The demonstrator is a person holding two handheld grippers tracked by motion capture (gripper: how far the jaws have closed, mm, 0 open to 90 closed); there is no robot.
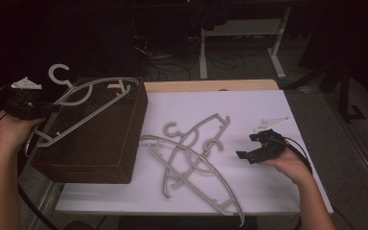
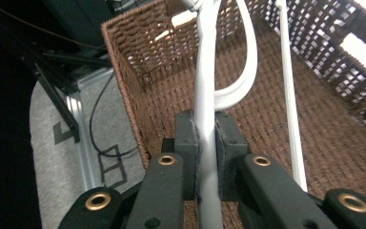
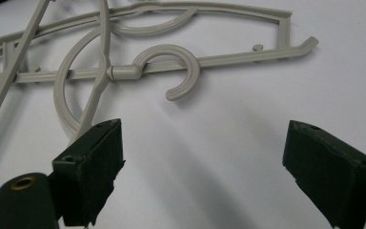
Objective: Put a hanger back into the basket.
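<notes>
A brown wicker basket [image 1: 96,153] [image 2: 138,57] stands at the left of the white board [image 1: 268,105]. A grey plastic hanger [image 1: 86,117] [image 2: 205,95] lies tilted across the basket's open top, its hook sticking out past the far left corner. My left gripper [image 1: 52,108] [image 2: 205,138] is shut on one of its bars at the basket's left edge. A loose pile of grey hangers [image 1: 188,152] [image 3: 124,71] lies on the board's middle. Right of the pile, my right gripper [image 1: 247,145] [image 3: 205,136] hovers open just above the board, nothing between its fingers.
The basket's woven floor below the held hanger is bare in the left gripper view. Behind the board runs a wooden table edge [image 1: 211,85]. White frame legs [image 1: 203,52] and cables stand on the dark floor beyond.
</notes>
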